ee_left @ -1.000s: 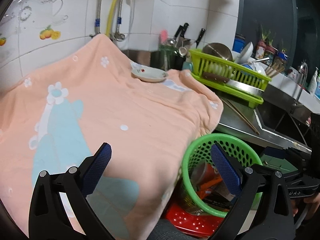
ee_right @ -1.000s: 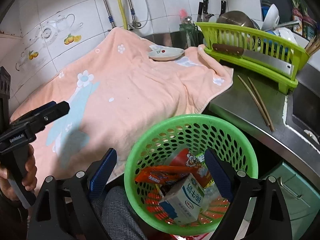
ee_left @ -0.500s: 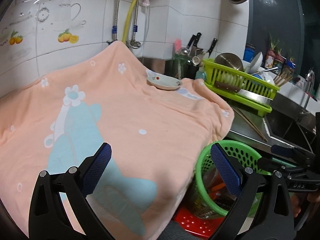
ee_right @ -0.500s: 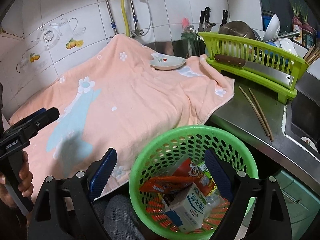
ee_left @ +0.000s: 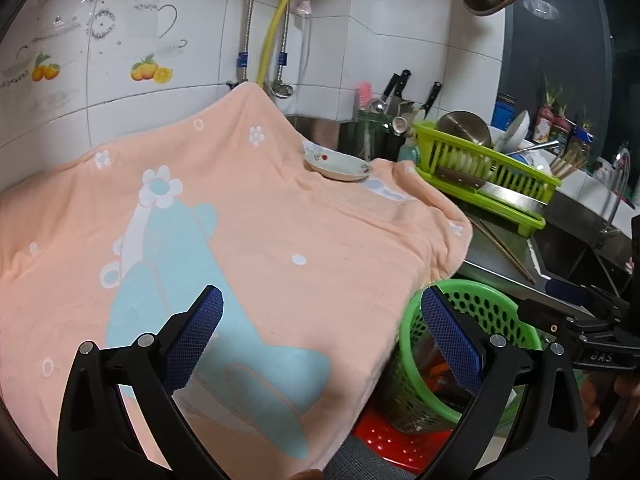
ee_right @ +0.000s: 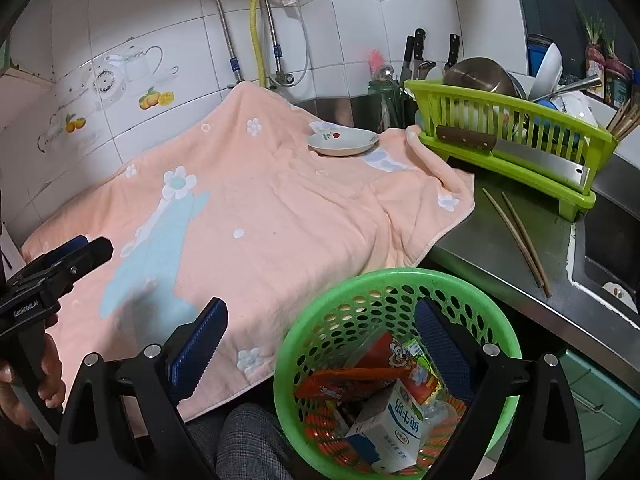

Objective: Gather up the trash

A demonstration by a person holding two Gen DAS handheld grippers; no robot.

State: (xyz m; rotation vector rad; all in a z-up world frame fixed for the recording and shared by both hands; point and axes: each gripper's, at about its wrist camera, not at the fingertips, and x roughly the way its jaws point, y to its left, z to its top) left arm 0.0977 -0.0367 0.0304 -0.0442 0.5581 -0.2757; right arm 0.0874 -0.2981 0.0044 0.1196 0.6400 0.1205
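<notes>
A green perforated basket (ee_right: 400,274) stands below the counter edge and holds trash: a white milk carton (ee_right: 394,428), an orange-red wrapper (ee_right: 348,378) and a red and green snack pack (ee_right: 404,360). My right gripper (ee_right: 320,306) hovers over the basket's left rim. Its jaws are opening and nothing lies between the pads. My left gripper (ee_left: 320,296) is open and empty above the peach towel (ee_left: 280,240), with the basket (ee_left: 480,286) to its right. A small white plate (ee_right: 343,142) rests on the towel's far edge.
A green dish rack (ee_right: 508,136) with bowls and a cleaver (ee_right: 520,156) stands at the right. Chopsticks (ee_right: 516,236) lie on the steel counter beside the sink (ee_right: 612,248). A red stool (ee_left: 384,440) sits under the basket. A person's knee (ee_right: 248,440) is at the bottom.
My left gripper has drifted left over the towel, so the basket sits further right and lower in its view. The right gripper has stayed above the basket.
</notes>
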